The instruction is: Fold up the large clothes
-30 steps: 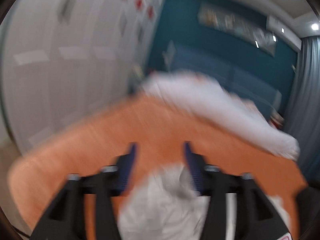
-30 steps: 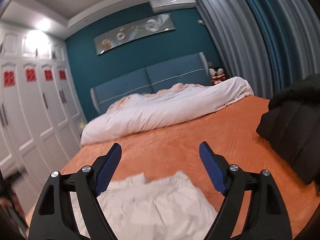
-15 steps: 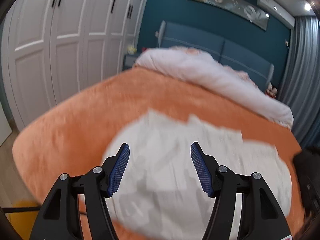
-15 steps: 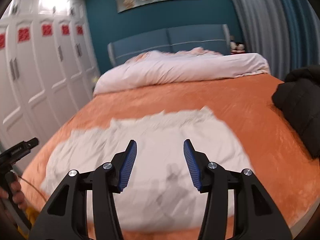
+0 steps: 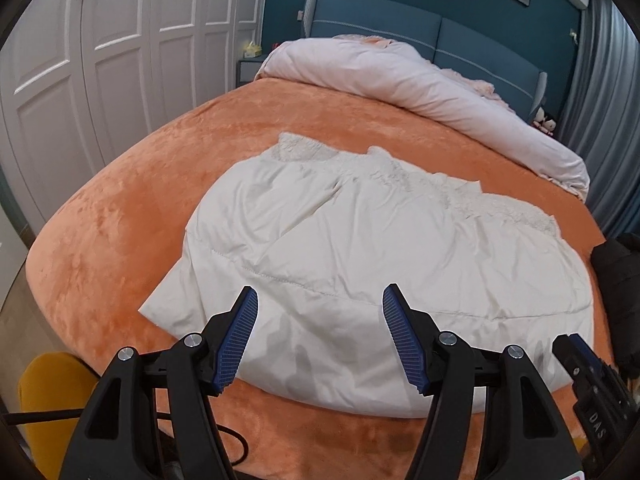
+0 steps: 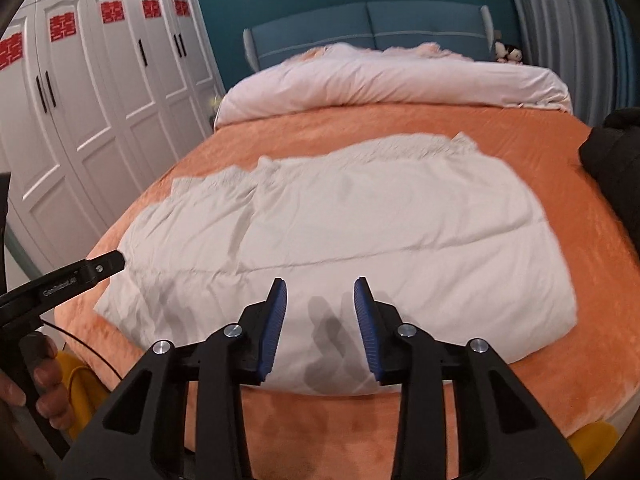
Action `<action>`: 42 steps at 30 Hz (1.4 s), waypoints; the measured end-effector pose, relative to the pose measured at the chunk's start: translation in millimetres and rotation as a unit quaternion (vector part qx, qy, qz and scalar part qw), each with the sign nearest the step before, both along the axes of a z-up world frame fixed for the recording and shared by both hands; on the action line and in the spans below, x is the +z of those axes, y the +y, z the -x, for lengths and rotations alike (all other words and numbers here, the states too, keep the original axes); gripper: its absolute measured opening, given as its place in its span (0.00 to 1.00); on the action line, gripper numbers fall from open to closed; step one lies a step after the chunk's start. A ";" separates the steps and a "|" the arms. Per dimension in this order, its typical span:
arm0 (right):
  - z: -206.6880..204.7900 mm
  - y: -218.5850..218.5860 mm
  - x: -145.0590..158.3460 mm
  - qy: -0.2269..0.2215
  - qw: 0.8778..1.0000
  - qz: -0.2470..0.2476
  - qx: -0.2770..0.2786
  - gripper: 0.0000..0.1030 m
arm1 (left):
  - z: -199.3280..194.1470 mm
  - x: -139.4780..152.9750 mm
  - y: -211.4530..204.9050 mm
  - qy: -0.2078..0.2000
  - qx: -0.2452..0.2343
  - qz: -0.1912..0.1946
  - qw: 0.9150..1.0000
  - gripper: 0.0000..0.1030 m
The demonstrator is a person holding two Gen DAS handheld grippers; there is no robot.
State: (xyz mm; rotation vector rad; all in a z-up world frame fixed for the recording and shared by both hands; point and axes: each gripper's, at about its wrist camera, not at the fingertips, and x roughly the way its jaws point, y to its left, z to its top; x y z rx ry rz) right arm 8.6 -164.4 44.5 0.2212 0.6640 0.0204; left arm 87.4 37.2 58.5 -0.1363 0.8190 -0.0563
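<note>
A large cream quilted garment [image 5: 360, 240] lies spread flat on the orange bed cover [image 5: 120, 208]; it also shows in the right wrist view [image 6: 360, 232]. My left gripper [image 5: 320, 336] is open and empty, held above the garment's near edge. My right gripper [image 6: 320, 324] is open with a narrower gap and empty, above the garment's near edge further right. The left gripper's side shows at the left of the right wrist view [image 6: 80, 272].
A rolled pale pink duvet [image 5: 420, 80] lies across the head of the bed by the blue headboard [image 6: 372, 28]. A black garment [image 6: 616, 152] sits at the bed's right side. White wardrobes [image 5: 100, 40] stand left. A yellow object [image 5: 52, 384] is below the bed's near-left corner.
Both grippers tilted down and pulled back from the bed; the garment now lies spread flat. The left gripper let go of the cloth it was over. The right gripper's gap narrowed.
</note>
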 end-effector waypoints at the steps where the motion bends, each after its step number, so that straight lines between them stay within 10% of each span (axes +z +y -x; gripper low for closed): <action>1: -2.6 3.4 -1.5 0.002 1.000 0.002 0.005 0.33 | -1.8 -2.1 -0.2 0.004 0.001 0.000 1.000 0.61; 15: -22.3 33.1 -42.8 0.077 0.994 0.055 0.053 0.30 | -27.3 -69.5 8.2 0.087 0.018 -0.031 0.996 0.70; 27: -70.7 -61.8 49.3 -0.033 0.995 0.065 -0.070 0.32 | -89.4 25.3 29.8 -0.014 0.046 0.009 0.999 0.65; 42: -154.9 -189.1 3.0 0.029 0.985 -0.021 -0.168 0.78 | -202.8 -24.1 91.0 0.072 0.095 0.104 0.988 0.76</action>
